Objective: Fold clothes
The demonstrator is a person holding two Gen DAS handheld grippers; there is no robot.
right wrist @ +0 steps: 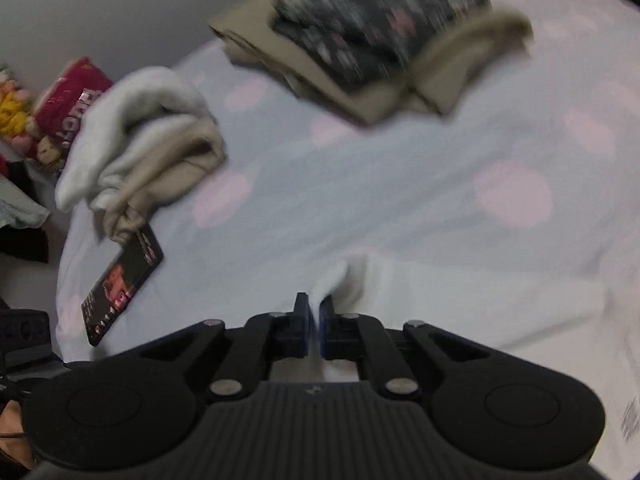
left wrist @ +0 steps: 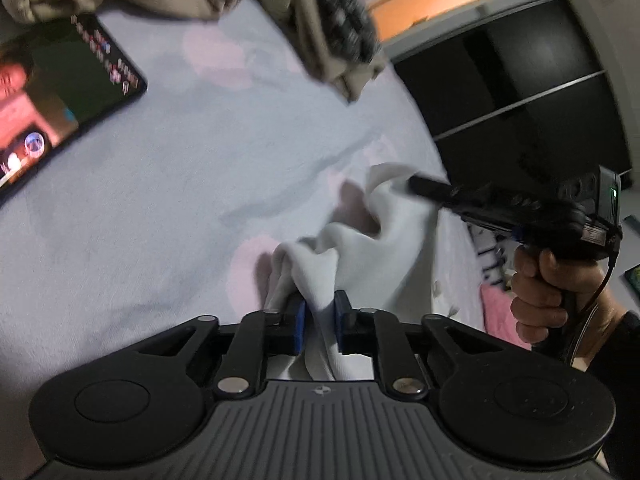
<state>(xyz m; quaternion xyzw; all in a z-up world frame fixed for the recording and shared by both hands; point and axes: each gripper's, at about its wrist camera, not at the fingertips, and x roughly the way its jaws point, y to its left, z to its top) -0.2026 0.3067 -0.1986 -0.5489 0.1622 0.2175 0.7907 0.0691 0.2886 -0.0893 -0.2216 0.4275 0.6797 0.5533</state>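
Note:
A white garment lies bunched on the pale spotted bedsheet. My left gripper is shut on a fold of it, cloth pinched between the blue pads. My right gripper is shut on another edge of the white garment. The right gripper also shows in the left wrist view, its tip on the cloth's far edge. The garment hangs slack between the two grips.
A stack of folded beige and dark patterned clothes lies at the far side of the bed. A bundle of grey and beige clothes lies at the left. A lit tablet lies on the sheet. A dark cabinet stands beyond the bed.

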